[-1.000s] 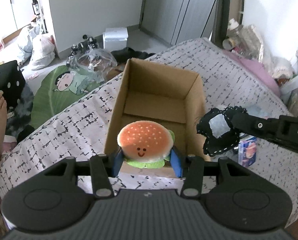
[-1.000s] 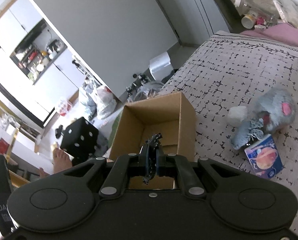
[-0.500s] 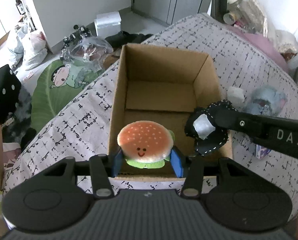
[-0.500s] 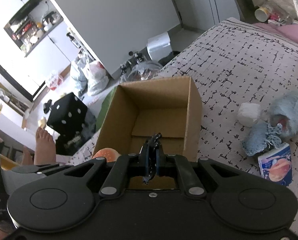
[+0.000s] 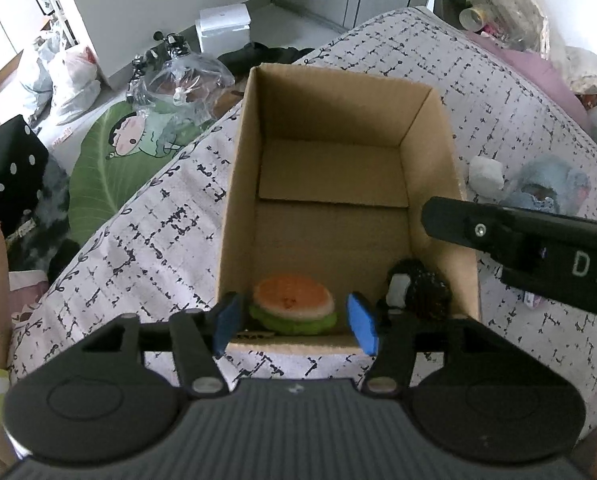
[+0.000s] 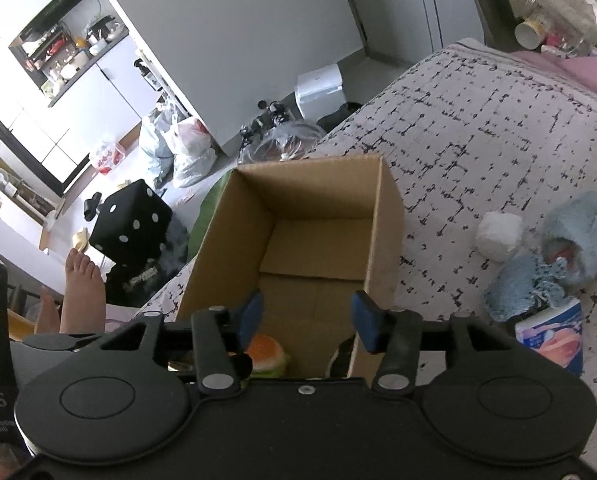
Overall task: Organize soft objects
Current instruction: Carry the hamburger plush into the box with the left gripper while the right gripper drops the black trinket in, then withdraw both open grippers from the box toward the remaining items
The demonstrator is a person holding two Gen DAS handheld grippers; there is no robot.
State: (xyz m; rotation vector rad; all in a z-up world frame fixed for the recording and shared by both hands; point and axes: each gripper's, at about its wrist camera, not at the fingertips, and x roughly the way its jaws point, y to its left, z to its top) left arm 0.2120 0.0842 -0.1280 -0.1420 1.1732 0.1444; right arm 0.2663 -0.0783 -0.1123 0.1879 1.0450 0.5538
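An open cardboard box (image 5: 430, 128) stands on the patterned bed cover. A burger plush (image 5: 292, 303) lies on the box floor at its near end; it also shows in the right wrist view (image 6: 267, 354). A black plush with a white patch (image 5: 416, 290) lies beside it by the right wall. My left gripper (image 5: 294, 324) is open and empty above the near rim. My right gripper (image 6: 308, 322) is open and empty over the box (image 6: 382, 216); its finger shows in the left wrist view (image 5: 498, 228).
On the bed to the right of the box lie a white soft ball (image 6: 500, 236), a blue fluffy toy (image 6: 578, 236), a blue knitted piece (image 6: 522, 286) and a tissue pack (image 6: 550, 334). Floor clutter, a black dotted cube (image 6: 128, 224) and a bare foot (image 6: 82, 288) lie left.
Both grippers opened. The burger plush and the black plush dropped from the jaws to the box floor. Both grippers moved closer over the box.
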